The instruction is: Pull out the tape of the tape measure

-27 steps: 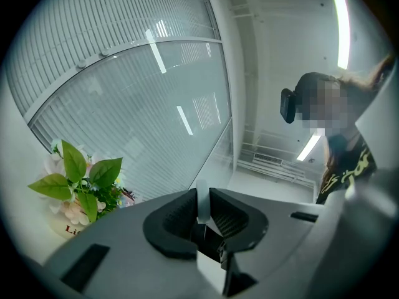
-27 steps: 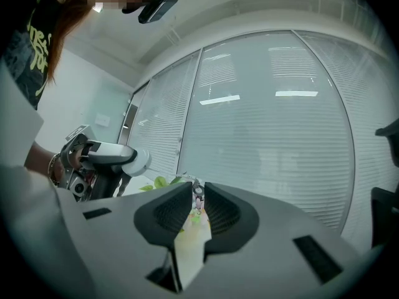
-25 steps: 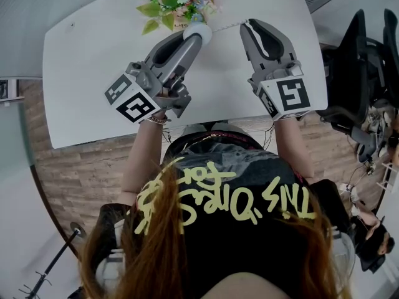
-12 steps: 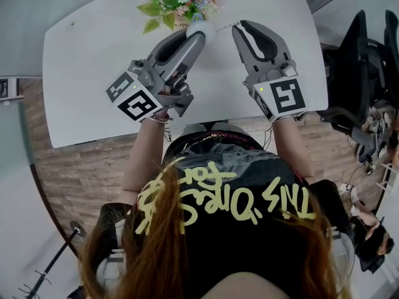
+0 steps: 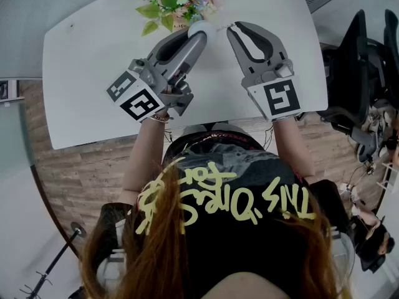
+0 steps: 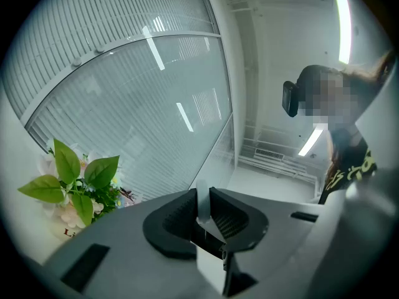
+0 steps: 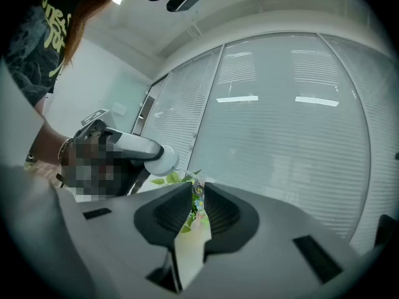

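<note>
White table (image 5: 87, 73) bears flowers (image 5: 177, 2); tape measure (image 5: 201, 29) above; wood floor (image 5: 75, 173).

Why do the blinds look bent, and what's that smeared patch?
Left gripper view: the wide-angle lens bows the blinds, the strip light glares, the mosaic was added afterwards. Right gripper view: same bowing, dark corners. Head view: the table edges curve.

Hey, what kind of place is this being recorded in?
Most likely an office or meeting room. There is a long white table with black office chairs at one end, and a glass wall with slatted blinds behind it.
</note>
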Demonstrator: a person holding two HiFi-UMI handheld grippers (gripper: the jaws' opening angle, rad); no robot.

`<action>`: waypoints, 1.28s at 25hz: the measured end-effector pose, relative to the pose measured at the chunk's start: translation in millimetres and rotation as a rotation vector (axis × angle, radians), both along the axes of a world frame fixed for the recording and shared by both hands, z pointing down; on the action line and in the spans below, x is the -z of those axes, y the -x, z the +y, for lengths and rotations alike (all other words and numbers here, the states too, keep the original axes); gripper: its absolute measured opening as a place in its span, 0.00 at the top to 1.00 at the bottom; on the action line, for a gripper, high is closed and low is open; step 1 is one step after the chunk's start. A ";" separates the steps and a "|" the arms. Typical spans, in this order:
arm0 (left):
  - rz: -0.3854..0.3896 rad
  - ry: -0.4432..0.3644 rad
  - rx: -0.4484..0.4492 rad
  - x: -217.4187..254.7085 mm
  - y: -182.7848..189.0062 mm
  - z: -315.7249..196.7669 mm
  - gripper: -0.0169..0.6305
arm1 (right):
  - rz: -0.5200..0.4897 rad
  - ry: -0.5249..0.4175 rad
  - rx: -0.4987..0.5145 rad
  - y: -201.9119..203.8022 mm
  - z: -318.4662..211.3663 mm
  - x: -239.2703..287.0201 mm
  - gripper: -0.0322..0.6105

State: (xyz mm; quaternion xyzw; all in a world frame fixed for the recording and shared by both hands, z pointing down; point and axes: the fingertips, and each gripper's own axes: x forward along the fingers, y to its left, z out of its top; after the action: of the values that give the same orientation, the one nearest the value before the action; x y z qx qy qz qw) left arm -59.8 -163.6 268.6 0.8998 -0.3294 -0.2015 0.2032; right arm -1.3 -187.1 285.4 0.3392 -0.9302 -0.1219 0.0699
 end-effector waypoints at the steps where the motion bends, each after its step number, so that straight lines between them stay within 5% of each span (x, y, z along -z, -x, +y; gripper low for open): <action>1: -0.001 0.000 -0.001 -0.1 -0.5 -0.1 0.88 | 0.003 -0.002 0.003 0.6 0.4 0.0 0.85; 20: -0.019 0.014 -0.005 -1.8 -1.8 -0.1 0.88 | 0.059 -0.063 0.075 15.9 11.5 2.2 0.85; 32: -0.035 0.036 -0.006 -10.0 -0.6 0.1 0.88 | 0.200 -0.107 0.118 26.8 21.9 -13.2 0.85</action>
State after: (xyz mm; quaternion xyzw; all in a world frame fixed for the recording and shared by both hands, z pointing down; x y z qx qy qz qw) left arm -59.2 -163.5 278.6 0.9004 -0.3338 -0.1791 0.2139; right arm -28.2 -165.2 298.6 0.2733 -0.9290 -0.2086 0.1369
